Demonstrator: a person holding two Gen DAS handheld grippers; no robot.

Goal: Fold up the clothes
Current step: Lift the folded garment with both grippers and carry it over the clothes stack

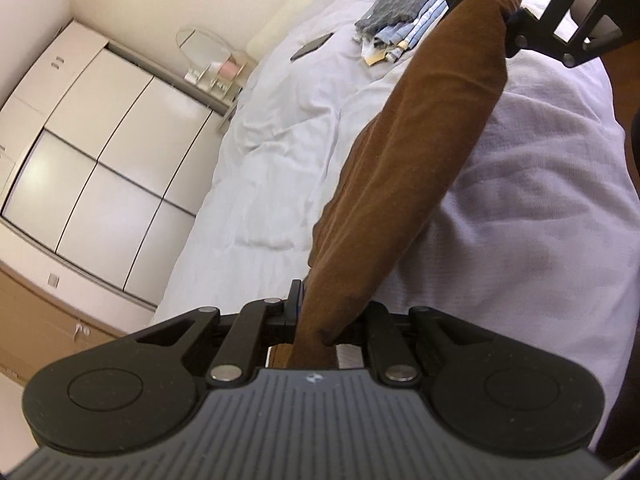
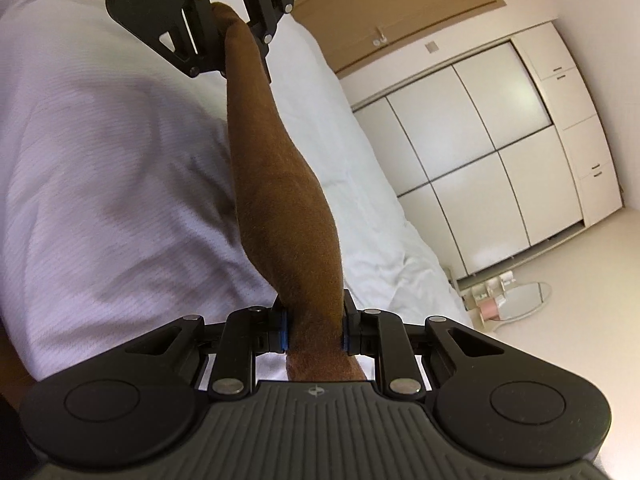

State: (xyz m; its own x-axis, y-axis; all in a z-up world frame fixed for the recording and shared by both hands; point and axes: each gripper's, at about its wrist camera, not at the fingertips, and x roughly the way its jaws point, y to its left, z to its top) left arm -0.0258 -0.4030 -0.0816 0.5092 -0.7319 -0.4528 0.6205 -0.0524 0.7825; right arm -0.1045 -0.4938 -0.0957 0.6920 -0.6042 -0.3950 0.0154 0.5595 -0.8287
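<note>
Gripping: left tongs (image 1: 316,320) and right tongs (image 2: 314,326) each clench one end of one brown garment (image 1: 420,140), stretched above the bed (image 1: 280,152)
Around: one phone (image 1: 311,46), one folded-clothes pile (image 1: 404,24), one wardrobe (image 2: 480,152)

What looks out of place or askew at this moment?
Nothing is spilled or damaged. The brown fabric garment is bunched into a narrow rope between the left gripper and right gripper, not spread flat. A dark phone lies on the white bed.

Garment (image 1: 420,152) stretched between both grippers, above bed (image 1: 280,140).
</note>
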